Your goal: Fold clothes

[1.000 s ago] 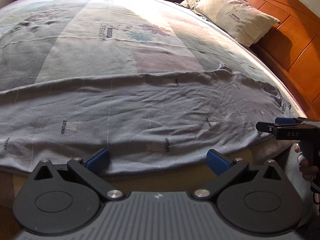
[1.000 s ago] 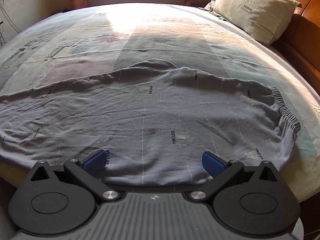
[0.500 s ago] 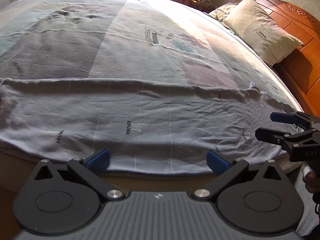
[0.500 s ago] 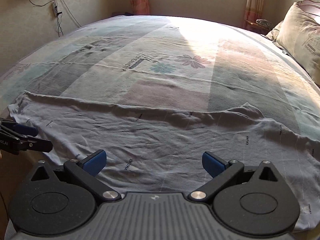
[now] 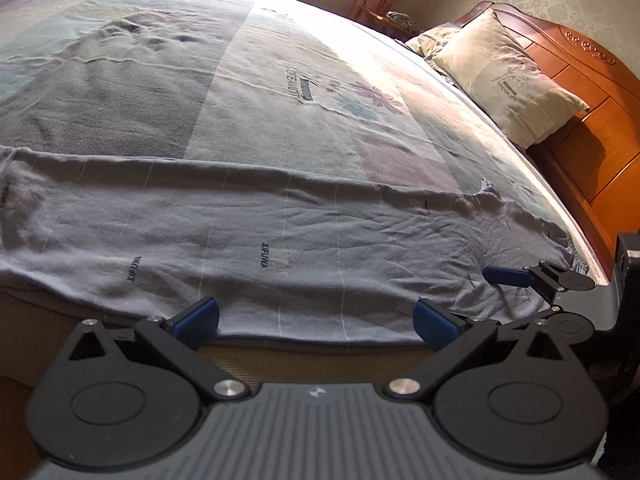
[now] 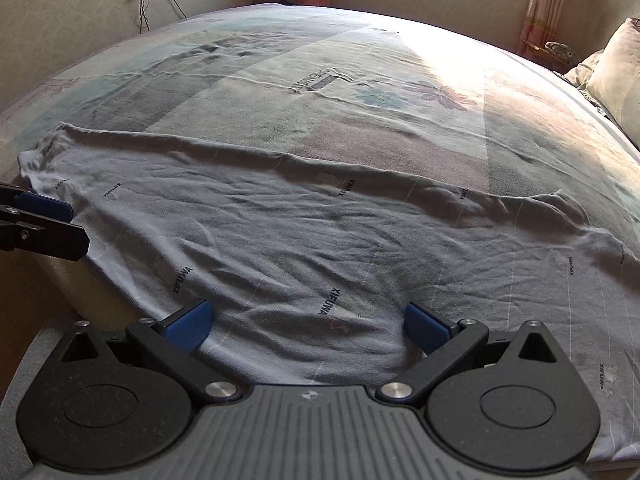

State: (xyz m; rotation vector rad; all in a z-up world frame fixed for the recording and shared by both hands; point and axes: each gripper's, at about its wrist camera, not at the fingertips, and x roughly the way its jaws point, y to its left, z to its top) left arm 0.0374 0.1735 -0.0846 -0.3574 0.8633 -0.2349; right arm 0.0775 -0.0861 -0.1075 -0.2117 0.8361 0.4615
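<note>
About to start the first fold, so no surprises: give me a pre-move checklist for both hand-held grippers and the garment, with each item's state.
1. Left hand-held gripper open: ok, blue pads wide apart.
2. Right hand-held gripper open: ok, pads wide apart.
3. Grey garment spread lengthwise along the bed edge: ok, though wrinkled.
4. Near hem within the left gripper's span: ok, hem lies between the pads.
5. Cloth gripped by either gripper: not ok, nothing pinched.
6. Pillow away from the garment: ok, apart at the headboard.
</note>
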